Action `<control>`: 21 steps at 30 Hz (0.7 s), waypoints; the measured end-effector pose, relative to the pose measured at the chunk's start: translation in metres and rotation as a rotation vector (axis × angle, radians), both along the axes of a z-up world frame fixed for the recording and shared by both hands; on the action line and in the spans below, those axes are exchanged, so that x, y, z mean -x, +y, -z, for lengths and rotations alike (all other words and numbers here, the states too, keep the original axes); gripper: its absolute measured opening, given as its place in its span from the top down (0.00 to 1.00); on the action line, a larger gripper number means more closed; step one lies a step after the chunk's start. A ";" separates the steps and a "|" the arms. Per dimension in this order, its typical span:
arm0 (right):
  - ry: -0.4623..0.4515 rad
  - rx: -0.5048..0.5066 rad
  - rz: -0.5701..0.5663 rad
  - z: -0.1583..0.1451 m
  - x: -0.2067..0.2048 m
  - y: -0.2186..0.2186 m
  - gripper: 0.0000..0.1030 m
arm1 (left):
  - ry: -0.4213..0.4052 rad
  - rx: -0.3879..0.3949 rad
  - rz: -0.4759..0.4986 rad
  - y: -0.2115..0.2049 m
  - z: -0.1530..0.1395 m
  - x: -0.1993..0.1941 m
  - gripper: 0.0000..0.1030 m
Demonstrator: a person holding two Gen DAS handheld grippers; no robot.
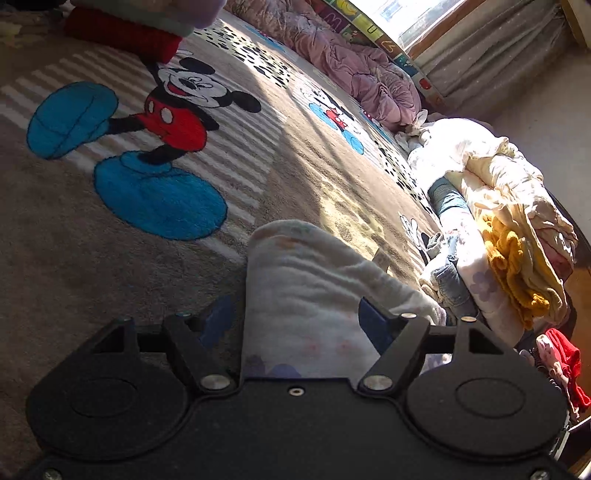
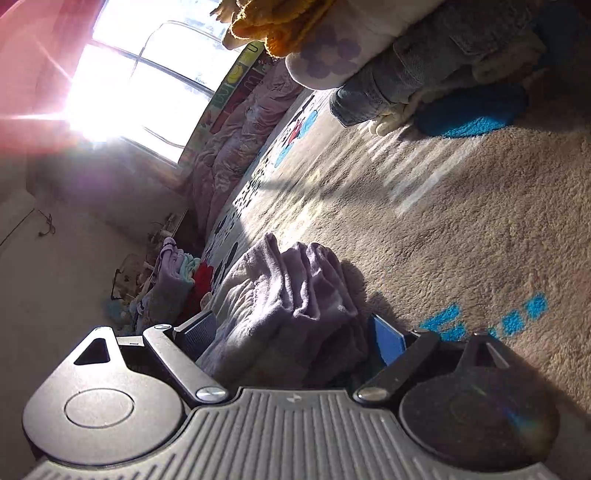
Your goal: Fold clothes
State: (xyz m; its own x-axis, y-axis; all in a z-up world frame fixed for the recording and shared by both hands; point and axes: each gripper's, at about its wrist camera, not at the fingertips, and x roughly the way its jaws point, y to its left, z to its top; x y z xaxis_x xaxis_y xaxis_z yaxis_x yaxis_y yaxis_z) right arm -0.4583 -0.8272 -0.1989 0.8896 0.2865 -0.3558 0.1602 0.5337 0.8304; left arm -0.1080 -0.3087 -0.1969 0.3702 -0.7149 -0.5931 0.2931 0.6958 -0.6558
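Note:
In the left wrist view a pale, faintly printed garment (image 1: 306, 280) lies bunched on the carpet between the fingers of my left gripper (image 1: 295, 321). The jaws stand wide, and the left blue pad (image 1: 218, 321) is clear of the cloth. In the right wrist view a lilac, wrinkled garment (image 2: 291, 291) lies heaped between the fingers of my right gripper (image 2: 291, 332). Those jaws also stand wide, with a dark gap between the cloth and the right blue pad (image 2: 388, 339). The view is rolled on its side.
A cartoon-mouse carpet (image 1: 177, 110) covers the floor. A heap of unfolded clothes (image 1: 498, 221) in cream, mustard, denim and red lies at the right. A stack of folded items (image 1: 129, 26) sits at the top left, and a pink quilt (image 1: 351, 62) runs along the far edge under a window.

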 end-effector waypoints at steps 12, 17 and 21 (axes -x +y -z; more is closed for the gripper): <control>0.021 0.086 -0.078 0.002 -0.044 0.033 0.35 | 0.103 0.096 -0.053 -0.004 0.026 0.013 0.33; 0.005 0.048 -0.065 0.001 -0.040 0.030 0.43 | 0.134 0.103 -0.083 -0.007 0.022 0.017 0.47; -0.037 0.025 -0.033 -0.013 -0.018 0.025 0.49 | 0.227 0.193 -0.051 -0.005 0.005 0.018 0.54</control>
State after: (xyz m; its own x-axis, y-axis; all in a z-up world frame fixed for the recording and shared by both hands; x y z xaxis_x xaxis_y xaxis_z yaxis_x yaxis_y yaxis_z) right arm -0.4402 -0.8019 -0.1859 0.8924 0.3078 -0.3299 0.1112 0.5586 0.8220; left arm -0.1260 -0.3138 -0.2016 0.2819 -0.8062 -0.5201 0.0919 0.5623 -0.8218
